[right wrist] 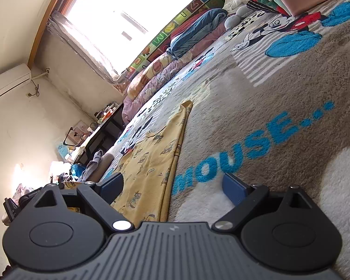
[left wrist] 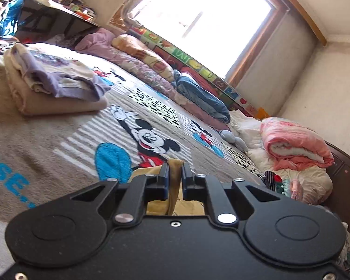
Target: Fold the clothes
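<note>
A yellow printed garment lies flat on the Mickey Mouse blanket that covers the bed. My left gripper is shut on a fold of this yellow garment, which bunches up between its pads and hangs below them. My right gripper is open and empty, low over the garment's near edge, with one finger over the cloth and the other over the blanket. A stack of folded clothes, purple on beige, sits on the blanket at the left of the left wrist view.
Rolled quilts and pillows line the far side under the window. A pink quilt and soft toys lie at the bed's head. A dark cluttered table stands beyond the bed's foot.
</note>
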### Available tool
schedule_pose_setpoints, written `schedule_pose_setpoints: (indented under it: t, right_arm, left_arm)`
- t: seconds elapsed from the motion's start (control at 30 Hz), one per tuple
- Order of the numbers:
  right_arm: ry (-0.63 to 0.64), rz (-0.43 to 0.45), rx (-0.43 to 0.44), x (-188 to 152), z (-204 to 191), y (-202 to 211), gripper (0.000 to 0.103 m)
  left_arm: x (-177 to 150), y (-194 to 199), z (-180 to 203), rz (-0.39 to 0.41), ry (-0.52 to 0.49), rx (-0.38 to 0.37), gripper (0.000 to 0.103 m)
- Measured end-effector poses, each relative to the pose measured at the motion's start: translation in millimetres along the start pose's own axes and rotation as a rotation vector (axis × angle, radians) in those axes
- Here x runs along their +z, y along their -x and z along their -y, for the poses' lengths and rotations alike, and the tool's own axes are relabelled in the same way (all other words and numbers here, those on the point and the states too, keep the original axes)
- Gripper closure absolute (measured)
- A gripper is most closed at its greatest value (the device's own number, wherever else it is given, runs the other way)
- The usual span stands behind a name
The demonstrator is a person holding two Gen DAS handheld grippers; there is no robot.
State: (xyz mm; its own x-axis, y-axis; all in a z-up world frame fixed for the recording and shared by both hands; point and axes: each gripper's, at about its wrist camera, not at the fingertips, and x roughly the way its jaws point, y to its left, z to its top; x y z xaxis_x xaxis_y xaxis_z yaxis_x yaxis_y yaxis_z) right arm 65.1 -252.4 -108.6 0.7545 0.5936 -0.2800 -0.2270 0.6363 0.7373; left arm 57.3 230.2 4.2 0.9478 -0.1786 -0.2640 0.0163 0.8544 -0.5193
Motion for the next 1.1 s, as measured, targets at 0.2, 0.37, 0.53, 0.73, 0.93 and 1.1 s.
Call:
schedule_pose_setpoints:
  t: [0.2,0.37,0.53,0.73,0.93,1.1]
  right_arm:
    - [-0.008,-0.008,-0.006,0,0,2,0.019]
    - [-0.019,-0.007,-0.005,1,1,3,0.019]
    - [-0.038,-0.005,0.027,1,2,5,0.019]
    - [-0.075,-0.001,0.076,3,6,7,0.031]
    - [-0.073,-0.004,0.120,4,2,7,0.038]
    - [-0.109,-0.020,0.145,7,-7,3,0.040]
  left_arm:
    - [-25,-23,63,-0.064,-0.134,-0.089,0.095]
    - [-55,-46,108,-0.139,-0.243,-0.148,0.095]
    - [-83,-62,142,-0.200,-0.356,-0.175,0.096]
    - [-113,-83,161,-0.284,-0.454,-0.184,0.095]
    - [-122,-87,161,-0.366,-0.481,-0.257,0.062]
    - [-90,-72,124,-0.266,-0.339,-0.187,0.065]
